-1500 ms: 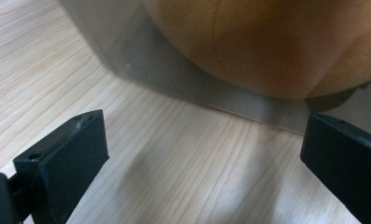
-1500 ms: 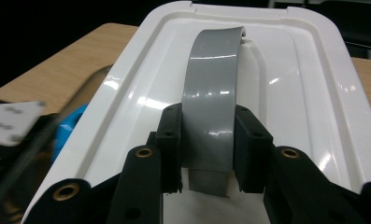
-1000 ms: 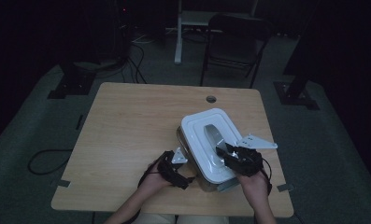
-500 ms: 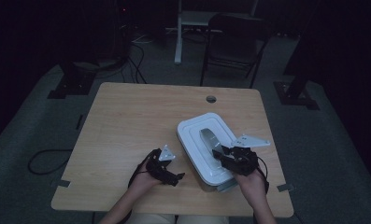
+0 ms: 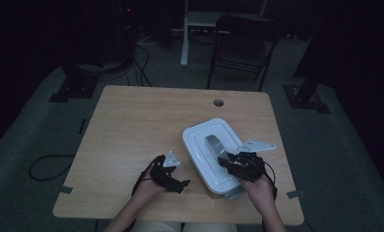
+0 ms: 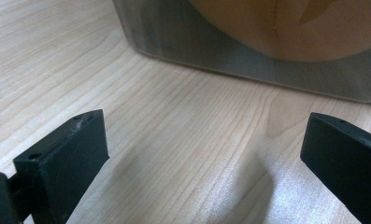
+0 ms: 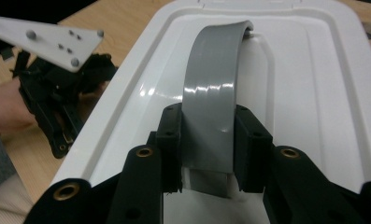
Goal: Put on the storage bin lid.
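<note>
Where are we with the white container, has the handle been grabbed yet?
Done: the right gripper is clamped on the grey handle of the white lid. In hand: the container sits on the wooden table with its lid on. Left: the left gripper is open with nothing between its jaws, beside the container's translucent wall; lifting or carrying probably comes next.

Dim, dark-edged high view; both close views brighter, with soft shadows.

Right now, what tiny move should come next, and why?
Probably lift the grey handle gently upward. The right hand-held gripper is shut on it, atop the white lid, while the left hand-held gripper waits open beside the box, on the table.
</note>
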